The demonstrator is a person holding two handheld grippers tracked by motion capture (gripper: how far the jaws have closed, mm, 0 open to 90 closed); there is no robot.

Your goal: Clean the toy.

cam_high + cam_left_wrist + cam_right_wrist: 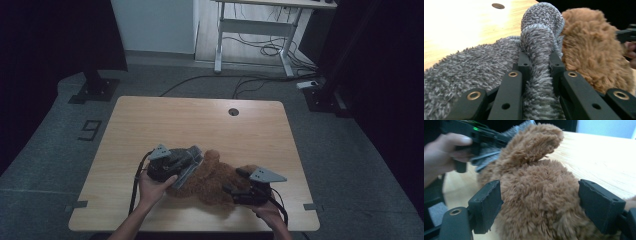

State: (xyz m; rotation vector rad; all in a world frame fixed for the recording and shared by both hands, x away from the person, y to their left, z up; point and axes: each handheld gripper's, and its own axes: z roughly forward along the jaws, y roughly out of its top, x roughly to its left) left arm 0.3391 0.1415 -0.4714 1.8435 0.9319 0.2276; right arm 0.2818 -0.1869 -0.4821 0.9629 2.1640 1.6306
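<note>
Grey fleece (474, 72) in left tongs (539, 61)

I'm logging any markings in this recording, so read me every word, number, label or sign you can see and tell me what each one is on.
"9": a single dark figure marked on the grey floor left of the wooden table, at.
Nothing else is readable: the brown plush toy, the grey fuzzy cloth and both grippers carry no visible lettering.
</note>
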